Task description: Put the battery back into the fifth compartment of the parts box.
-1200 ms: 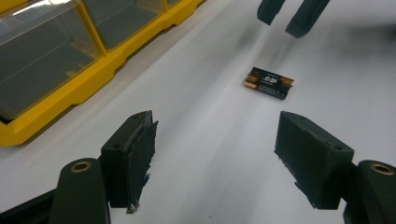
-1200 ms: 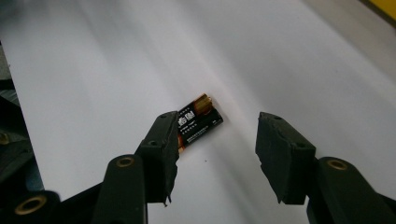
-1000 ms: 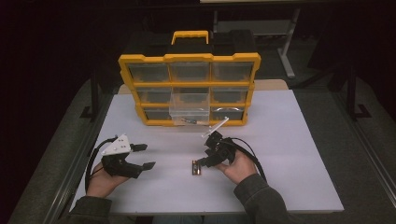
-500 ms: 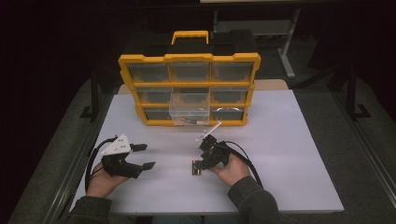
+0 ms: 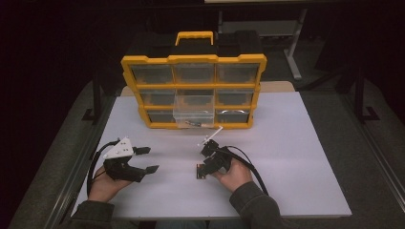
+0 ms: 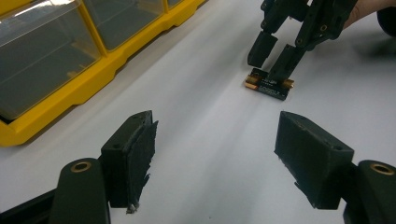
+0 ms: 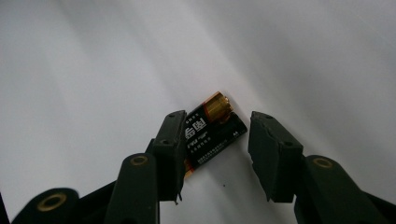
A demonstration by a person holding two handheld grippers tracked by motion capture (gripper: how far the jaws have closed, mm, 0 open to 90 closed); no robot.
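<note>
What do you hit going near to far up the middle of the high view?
Near edge of the white table top → right gripper over the small black and gold battery pack → clear plastic drawer pulled out → yellow organiser case with clear drawers → its yellow carry handle.

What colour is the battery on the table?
The battery is black with a gold end, clearest in the right gripper view.

A yellow organizer case [image 5: 193,90] with a yellow carry handle [image 5: 195,36] stands upright at the far side of the white table [image 5: 296,162]. It holds three rows of clear drawers. One clear drawer [image 5: 193,109] in the middle column is pulled out, with a small item [image 5: 193,123] lying at its front edge
</note>
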